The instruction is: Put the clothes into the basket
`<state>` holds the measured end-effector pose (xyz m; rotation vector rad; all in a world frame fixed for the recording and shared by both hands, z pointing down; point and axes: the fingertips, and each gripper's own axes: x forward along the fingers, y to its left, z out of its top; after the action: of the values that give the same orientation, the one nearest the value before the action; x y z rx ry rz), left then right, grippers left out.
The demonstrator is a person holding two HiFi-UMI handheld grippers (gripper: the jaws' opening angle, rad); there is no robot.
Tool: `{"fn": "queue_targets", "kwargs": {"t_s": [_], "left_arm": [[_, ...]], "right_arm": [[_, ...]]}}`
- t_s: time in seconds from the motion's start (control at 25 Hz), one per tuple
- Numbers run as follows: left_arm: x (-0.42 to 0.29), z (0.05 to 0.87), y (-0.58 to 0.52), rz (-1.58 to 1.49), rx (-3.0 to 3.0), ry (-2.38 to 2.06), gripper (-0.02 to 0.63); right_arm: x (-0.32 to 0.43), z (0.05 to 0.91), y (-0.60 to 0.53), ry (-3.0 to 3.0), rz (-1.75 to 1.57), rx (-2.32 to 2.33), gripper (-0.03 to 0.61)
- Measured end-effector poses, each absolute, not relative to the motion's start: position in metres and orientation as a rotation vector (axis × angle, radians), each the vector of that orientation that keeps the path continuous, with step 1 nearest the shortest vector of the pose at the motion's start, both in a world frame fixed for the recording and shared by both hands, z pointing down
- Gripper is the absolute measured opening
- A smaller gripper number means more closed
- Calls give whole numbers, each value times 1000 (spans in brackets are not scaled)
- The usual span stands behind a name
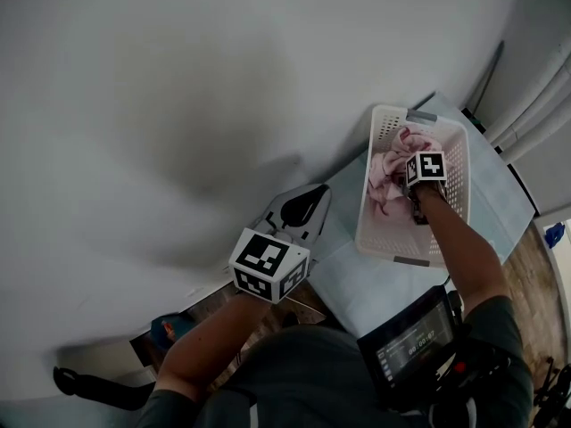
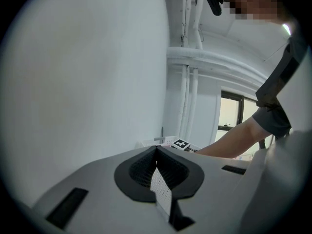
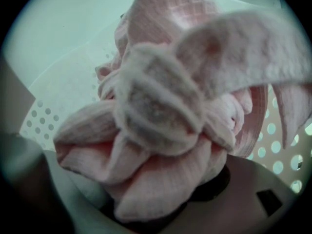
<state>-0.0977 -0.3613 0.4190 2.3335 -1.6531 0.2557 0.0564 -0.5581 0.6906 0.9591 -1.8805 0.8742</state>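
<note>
Right claw (image 1: 412, 185) is clamped round a thick bunch of pink waffle-knit cloth (image 3: 156, 130), which fills everything ahead of it. Just beyond are the perforated walls of the white laundry basket (image 1: 375, 239). I'd go low inside before letting go, so no fold drapes over the rim. Left claw (image 2: 157, 172), pressed together on nothing, hangs well off to the side, clear of the bench (image 1: 375, 297).

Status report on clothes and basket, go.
Left gripper shut, empty, clear of the basket. Right gripper clamped on pink cloth, inside white basket. Nothing in the way.
</note>
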Motion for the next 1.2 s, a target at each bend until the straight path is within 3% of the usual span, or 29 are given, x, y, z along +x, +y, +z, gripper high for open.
{"fn": "queue_targets", "kwargs": {"t_s": [0.92, 1.2], "left_arm": [[-114, 428, -341, 241, 2260, -1708, 9], [-121, 416, -329, 222, 2274, -1723, 9]], "right_arm": [[53, 723, -561, -1795, 920, 903, 367], [57, 715, -556, -1788, 928, 895, 412]]}}
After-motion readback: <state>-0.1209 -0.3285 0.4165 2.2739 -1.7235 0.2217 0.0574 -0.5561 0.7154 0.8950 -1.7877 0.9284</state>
